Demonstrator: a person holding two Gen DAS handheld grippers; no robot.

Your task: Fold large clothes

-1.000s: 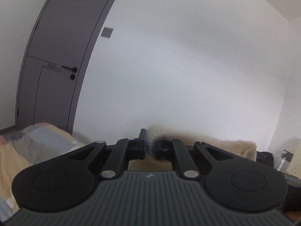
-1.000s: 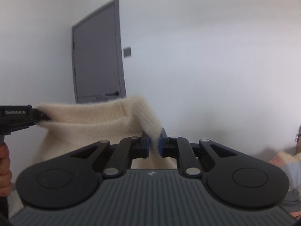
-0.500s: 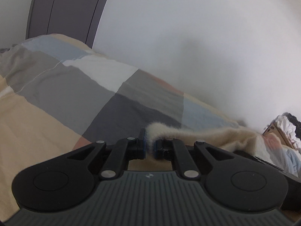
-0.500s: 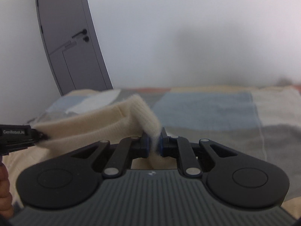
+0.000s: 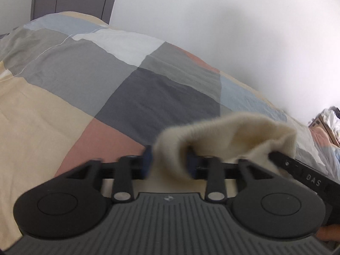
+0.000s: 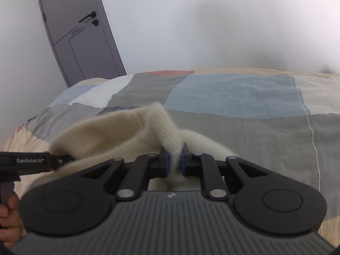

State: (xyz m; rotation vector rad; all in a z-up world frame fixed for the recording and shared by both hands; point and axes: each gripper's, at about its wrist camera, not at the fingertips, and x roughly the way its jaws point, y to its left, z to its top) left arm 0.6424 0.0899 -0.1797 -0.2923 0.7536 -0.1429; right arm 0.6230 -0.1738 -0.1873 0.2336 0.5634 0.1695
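The left gripper (image 5: 169, 161) is hovering low over a bed covered by a patchwork duvet (image 5: 89, 70), and its jaws are opening: the blue pads (image 5: 147, 159) are standing apart with the fuzzy edge of a cream knitted sweater (image 5: 233, 131) still lying loosely between them, no longer pinched. The sweater is draping as a soft hump to the right of this gripper, its far end running to the black tip of the other tool at the right edge of the left wrist view. From the right wrist view, the right gripper (image 6: 174, 161) is clamping tight on a ribbed fold of the sweater (image 6: 119, 131), the knit bulging up between its pads (image 6: 164, 161). The garment is sagging in a band from there leftward to the left gripper's black finger (image 6: 38, 161), which is poking in from the left edge, with a hand (image 6: 9, 216) gripping its handle below. The cloth is lying near both tools, at the near side of the duvet (image 6: 244, 97), whose grey, blue, beige and rust blocks are stretching away to a white wall (image 6: 212, 21). A grey door (image 6: 80, 36) is standing at the far left.
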